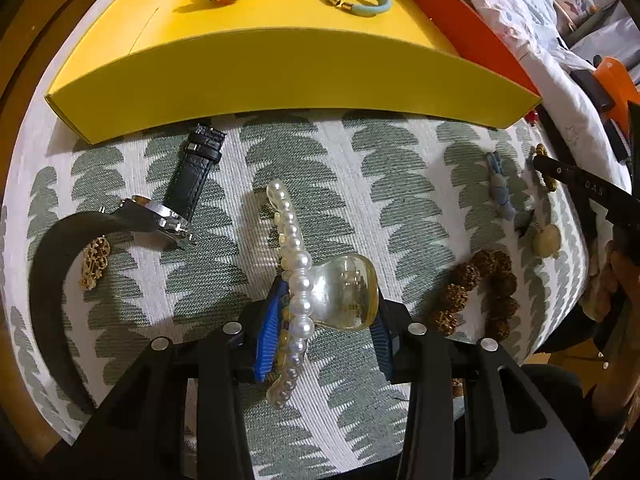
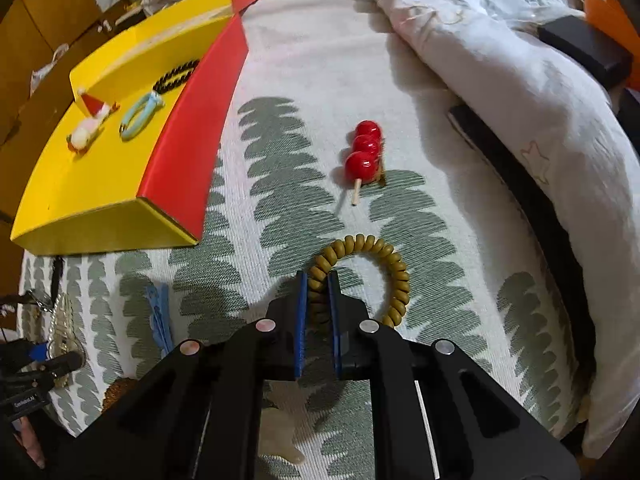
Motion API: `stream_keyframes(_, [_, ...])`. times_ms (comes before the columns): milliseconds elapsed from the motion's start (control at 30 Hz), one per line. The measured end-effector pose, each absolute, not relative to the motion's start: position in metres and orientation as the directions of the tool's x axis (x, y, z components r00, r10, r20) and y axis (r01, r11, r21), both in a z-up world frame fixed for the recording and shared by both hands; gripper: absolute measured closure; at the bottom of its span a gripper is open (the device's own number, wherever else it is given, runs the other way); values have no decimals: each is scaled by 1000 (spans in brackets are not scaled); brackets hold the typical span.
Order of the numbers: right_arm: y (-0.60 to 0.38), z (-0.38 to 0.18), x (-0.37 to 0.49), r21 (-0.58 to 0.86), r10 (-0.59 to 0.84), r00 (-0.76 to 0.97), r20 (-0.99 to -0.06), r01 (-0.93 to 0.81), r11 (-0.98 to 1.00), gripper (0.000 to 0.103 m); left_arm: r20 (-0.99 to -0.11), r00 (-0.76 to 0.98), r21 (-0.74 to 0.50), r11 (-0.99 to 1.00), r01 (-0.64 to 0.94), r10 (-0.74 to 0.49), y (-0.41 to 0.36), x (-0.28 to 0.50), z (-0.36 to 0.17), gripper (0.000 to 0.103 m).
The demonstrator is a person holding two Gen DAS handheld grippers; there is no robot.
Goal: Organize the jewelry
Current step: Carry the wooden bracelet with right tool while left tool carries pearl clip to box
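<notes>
The left gripper (image 1: 320, 312) clamps a pearl-trimmed clear hair claw (image 1: 320, 284), rigid, slick, probably brittle, near the yellow tray (image 1: 280, 76). The right gripper (image 2: 318, 312) pinches a springy olive coil hair tie (image 2: 360, 276) by its left side on the patterned cloth (image 2: 280, 152).

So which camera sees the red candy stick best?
The right wrist view: the red candy stick lies in the open on the cloth ahead of the right gripper. The left wrist view shows only a red speck by the yellow box corner.
</notes>
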State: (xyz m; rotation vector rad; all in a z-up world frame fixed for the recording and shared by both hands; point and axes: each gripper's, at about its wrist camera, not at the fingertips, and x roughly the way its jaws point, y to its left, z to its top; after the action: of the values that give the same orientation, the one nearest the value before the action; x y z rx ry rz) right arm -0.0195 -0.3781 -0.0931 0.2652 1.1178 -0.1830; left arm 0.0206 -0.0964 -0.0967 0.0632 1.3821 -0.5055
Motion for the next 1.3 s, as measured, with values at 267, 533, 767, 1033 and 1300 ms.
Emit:
stream_keyframes(267, [-387, -64, -33, 177, 9, 499, -866, 289, 941, 93, -935, 134, -256, 885, 390, -330, -91, 15, -75, 63])
stream_keyframes(533, [-379, -10, -40, 206, 22, 584, -812, 251, 946, 93, -904, 155, -306, 858, 413, -398, -86, 9, -38, 63])
stream_keyframes(767, [-344, 31, -19, 216, 67, 630, -774, 163, 963, 93, -877, 219, -312, 855, 414, -427, -86, 30, 6, 63])
stream_keyframes(1033, [-281, 35, 35, 212, 142, 609, -780, 44, 976, 92, -866, 261, -316, 871, 376, -427, -77, 81, 30, 63])
stream_keyframes(1300, [-247, -9, 90, 181, 152, 523, -839, 5, 983, 92, -896, 242, -283, 899, 333, -372, -80, 137, 4, 63])
